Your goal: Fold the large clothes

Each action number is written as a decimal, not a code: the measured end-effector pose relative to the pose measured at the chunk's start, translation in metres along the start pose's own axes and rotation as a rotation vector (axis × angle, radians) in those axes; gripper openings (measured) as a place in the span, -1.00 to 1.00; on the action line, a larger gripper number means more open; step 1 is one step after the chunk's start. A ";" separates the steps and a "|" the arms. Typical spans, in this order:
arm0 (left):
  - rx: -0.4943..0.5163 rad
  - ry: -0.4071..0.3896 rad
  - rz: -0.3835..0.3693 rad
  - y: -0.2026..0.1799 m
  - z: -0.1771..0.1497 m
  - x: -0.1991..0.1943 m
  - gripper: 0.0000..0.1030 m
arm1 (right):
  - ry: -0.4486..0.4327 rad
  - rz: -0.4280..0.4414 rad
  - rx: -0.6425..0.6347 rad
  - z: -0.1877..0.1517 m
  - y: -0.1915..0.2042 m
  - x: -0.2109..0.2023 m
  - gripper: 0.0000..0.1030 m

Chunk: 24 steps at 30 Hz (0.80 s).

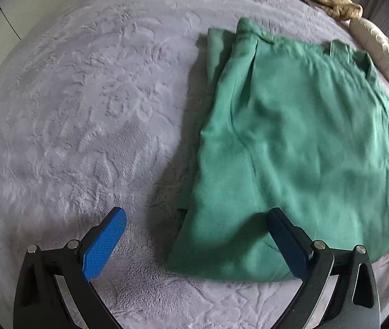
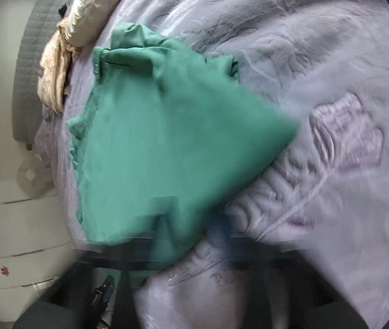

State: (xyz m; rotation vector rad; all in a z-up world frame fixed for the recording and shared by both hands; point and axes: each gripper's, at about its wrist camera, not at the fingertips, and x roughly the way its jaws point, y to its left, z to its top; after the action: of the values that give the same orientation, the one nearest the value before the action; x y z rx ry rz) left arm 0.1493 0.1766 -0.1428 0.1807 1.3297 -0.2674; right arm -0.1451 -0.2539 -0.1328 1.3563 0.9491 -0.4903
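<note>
Grey blanket [image 1: 71,109] carries a folded green garment [image 1: 298,137]. Left gripper [image 1: 197,244] gapes wide, holding nothing. Right gripper [image 2: 194,235], blurred, is closed on the garment's edge.

Light: soft, even daylight in both views, moderately bright, no hard glare.
Shadows: faint ones lie in the embossed pile of the grey blanket [image 1: 84,115] and under the near edge of the green garment [image 1: 290,150].
Left wrist sharpness: mostly crisp; the blue fingers [image 1: 106,246] are clear, with slight softness on the garment's right side.
Right wrist sharpness: heavy motion blur; the lower frame smears into dark streaks.
Distortion: strong fisheye bending, black vignette at the corners.
</note>
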 end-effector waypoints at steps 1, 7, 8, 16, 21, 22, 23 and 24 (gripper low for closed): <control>0.003 -0.002 0.004 -0.001 -0.001 0.002 0.99 | -0.006 -0.041 -0.088 0.001 0.011 -0.002 -0.82; 0.011 0.016 0.011 0.003 -0.011 0.015 0.99 | -0.012 -0.102 -0.091 0.013 -0.018 0.008 -0.82; 0.011 0.016 0.013 0.004 -0.011 0.015 0.99 | -0.008 -0.087 -0.072 0.014 -0.022 0.008 -0.82; 0.010 0.021 0.014 0.008 -0.011 0.027 0.99 | 0.031 -0.104 -0.136 -0.008 0.006 -0.016 -0.61; 0.002 0.039 0.003 0.008 -0.006 0.018 0.99 | 0.072 -0.023 -0.218 -0.042 0.038 -0.014 0.25; 0.004 0.040 0.001 0.008 -0.006 0.018 0.99 | 0.092 -0.010 -0.259 -0.050 0.051 -0.009 0.25; 0.007 0.041 -0.002 0.009 -0.006 0.019 0.99 | 0.111 0.003 -0.281 -0.056 0.059 -0.003 0.25; 0.008 0.043 -0.005 0.011 -0.006 0.020 0.99 | 0.146 0.025 -0.306 -0.064 0.070 0.006 0.25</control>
State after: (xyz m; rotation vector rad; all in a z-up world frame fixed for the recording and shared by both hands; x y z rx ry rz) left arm 0.1511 0.1866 -0.1641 0.1905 1.3718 -0.2747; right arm -0.1059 -0.1782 -0.0919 1.1354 1.0769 -0.2171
